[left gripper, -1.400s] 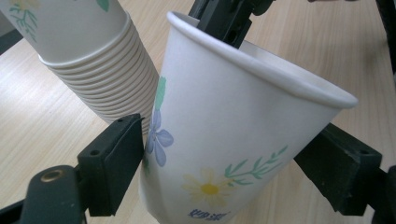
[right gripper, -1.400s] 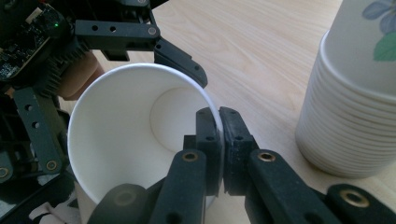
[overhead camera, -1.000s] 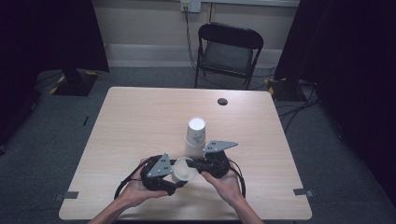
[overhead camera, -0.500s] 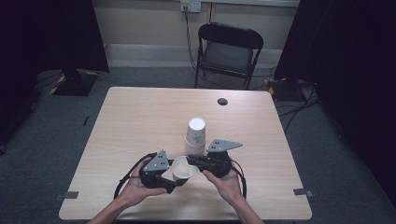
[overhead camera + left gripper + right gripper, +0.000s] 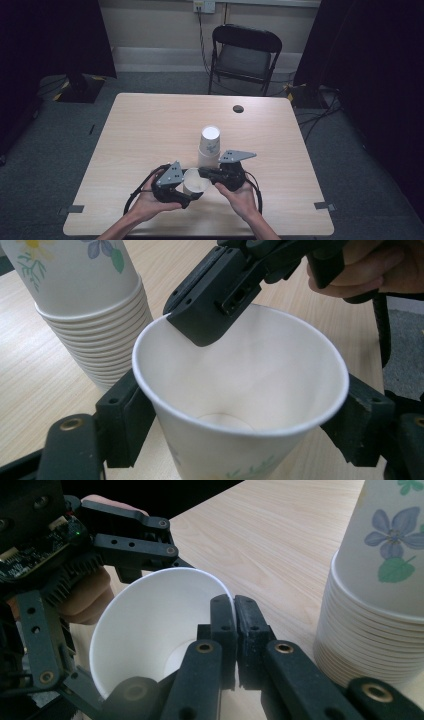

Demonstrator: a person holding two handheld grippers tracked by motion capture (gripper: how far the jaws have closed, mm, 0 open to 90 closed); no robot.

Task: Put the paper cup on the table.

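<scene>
I hold one loose paper cup point(image 5: 195, 182) between my two grippers near the table's point(image 5: 150, 130) front edge, at about 6 o'clock from the table's middle, its mouth turned up and toward me. My left gripper point(image 5: 186, 192) sits at the cup's 8 o'clock in the high view, and in the left gripper view its two black jaws flank the cup's point(image 5: 240, 405) outer wall, one at 9 o'clock and one at 3 o'clock; they have just been opening with the cup between them, and I cannot tell whether the pads still press on the paper or only stand beside it. My right gripper point(image 5: 206, 174) comes in from the cup's 2 o'clock, and its jaws are pinched together on the cup's rim point(image 5: 226, 596), one jaw inside the mouth and one outside, so the thin wall is clamped between them. The left gripper view shows that same pinch point(image 5: 212, 315) at the rim's 11 o'clock. The stack of upside-down cups point(image 5: 209, 146), printed with flowers and leaves, stands on the table just beyond the held cup, at 12 o'clock from it, near but apart. A small dark round spot point(image 5: 238, 108) lies on the table's far side, at about 1 o'clock from the stack.
</scene>
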